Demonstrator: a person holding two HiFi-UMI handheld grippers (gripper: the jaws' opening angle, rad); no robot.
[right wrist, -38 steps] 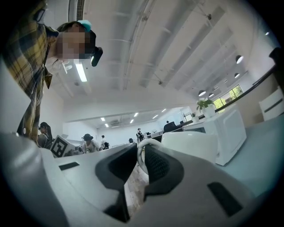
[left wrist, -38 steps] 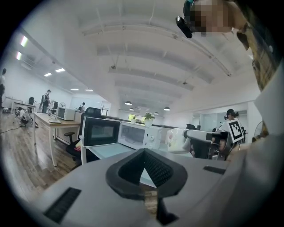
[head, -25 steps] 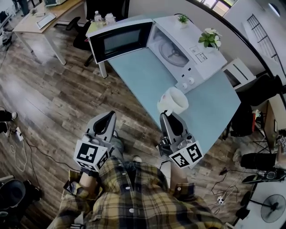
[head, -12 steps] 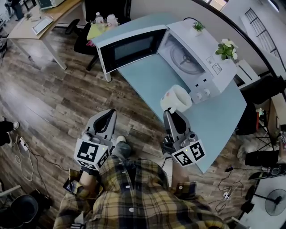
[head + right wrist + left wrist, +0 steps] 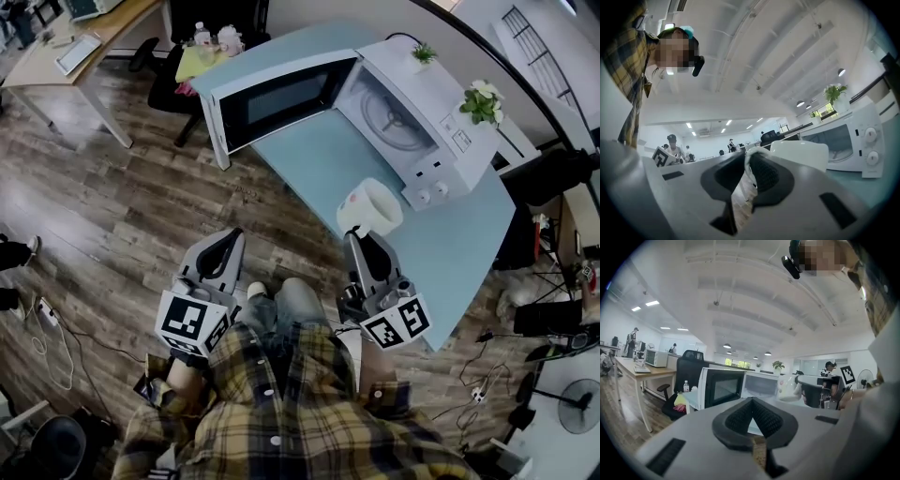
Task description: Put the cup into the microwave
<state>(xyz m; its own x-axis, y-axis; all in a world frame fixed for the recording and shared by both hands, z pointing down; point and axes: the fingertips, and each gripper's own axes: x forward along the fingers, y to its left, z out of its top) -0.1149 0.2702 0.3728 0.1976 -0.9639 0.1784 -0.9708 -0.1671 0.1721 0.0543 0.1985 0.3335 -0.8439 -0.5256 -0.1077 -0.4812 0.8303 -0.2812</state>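
Cup [image 5: 370, 208]: white, cylindrical and smooth, with a pinkish mark on its side. It is carried on its side above the front edge of the counter [image 5: 319, 159], near the microwave [image 5: 441, 141] and outside its cavity. Its contents cannot be determined.

The right gripper [image 5: 361, 242] has its dark ribbed fingers clamped on a thin white part of the cup. Only the right gripper view resolves this.

The left gripper [image 5: 225, 246] carries nothing, its fingers together at the tips.

The microwave is a white box standing on the pale blue counter with its dark-windowed door [image 5: 281, 94] swung wide. The cavity contains a round turntable [image 5: 394, 117], seen only in the head view. Two small potted plants [image 5: 482, 101] stand on top. The floor [image 5: 112, 206] is wood plank.
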